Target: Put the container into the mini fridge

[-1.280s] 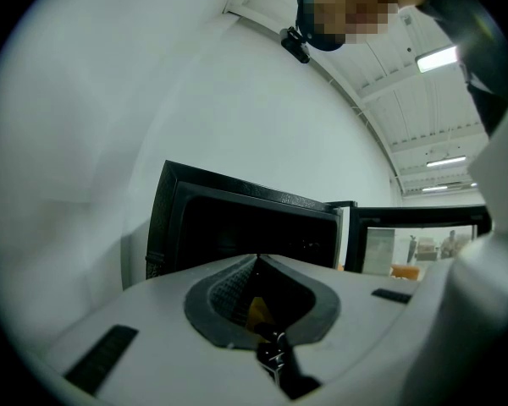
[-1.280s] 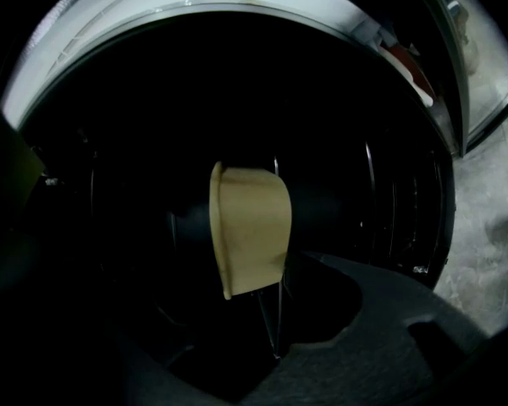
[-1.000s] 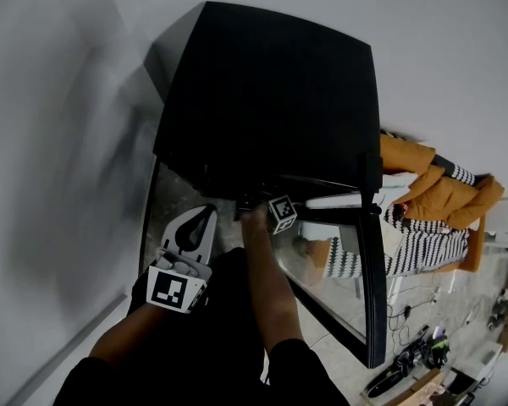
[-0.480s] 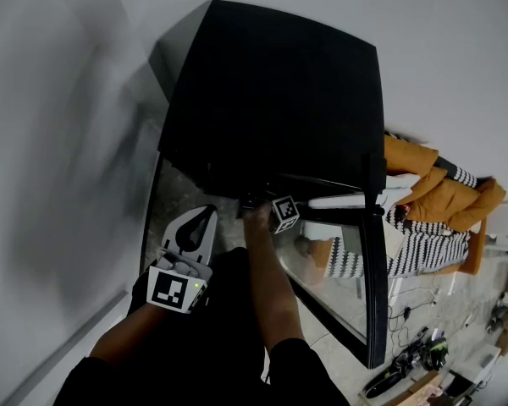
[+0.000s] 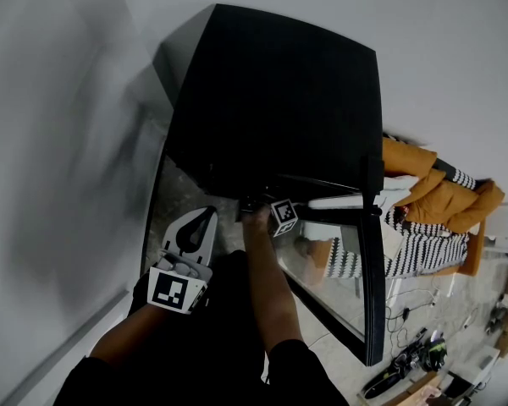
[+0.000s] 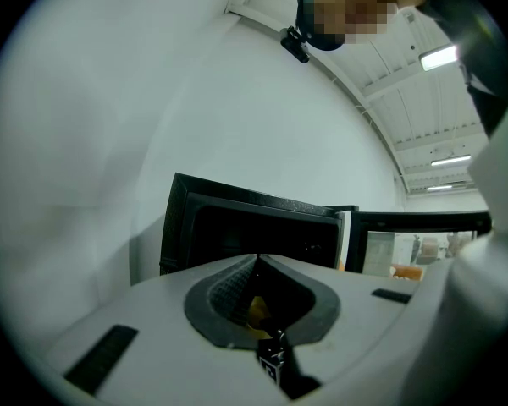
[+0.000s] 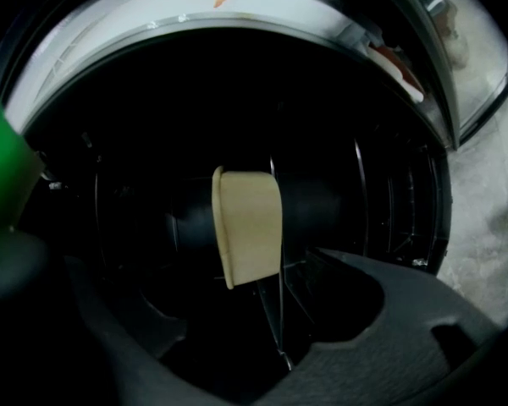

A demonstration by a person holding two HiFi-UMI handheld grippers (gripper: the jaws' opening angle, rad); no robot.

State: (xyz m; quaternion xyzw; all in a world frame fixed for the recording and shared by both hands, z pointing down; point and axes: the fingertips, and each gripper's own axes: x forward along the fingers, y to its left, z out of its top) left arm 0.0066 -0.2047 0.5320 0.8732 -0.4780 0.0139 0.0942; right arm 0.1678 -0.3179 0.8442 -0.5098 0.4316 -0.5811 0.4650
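White wall [image 5: 51,142], speckled floor [image 5: 176,194], clothes and cables scattered off to the right.

Right hand-held gripper [image 7: 241,303] reached into the dark interior. Jaws spread wide, just been opening; nothing pressed between the pads. Just beyond them, the container [image 7: 247,225]: cream-coloured face toward the camera, faint clear edges below it. Sits inside the mini fridge [image 5: 279,100], about mid-width of the cavity. Support under it too dark to confirm; wire shelf rods [image 7: 356,201] visible toward the right wall.

Left hand-held gripper [image 5: 208,215] held low outside, near the fridge's front left corner. Jaws closed together, carrying nothing. Glass door [image 5: 370,269] swung open on the right.

Step in hand, by judgement: release of the container, placement apparently done. Next move likely a straight withdrawal of the right hand-held gripper, clear of the cream face and the shelf rods. After that, door pushed shut. Possible risk: snagging the container on the way out.

Count: one mini fridge, one door, one container, two hand-held grippers.
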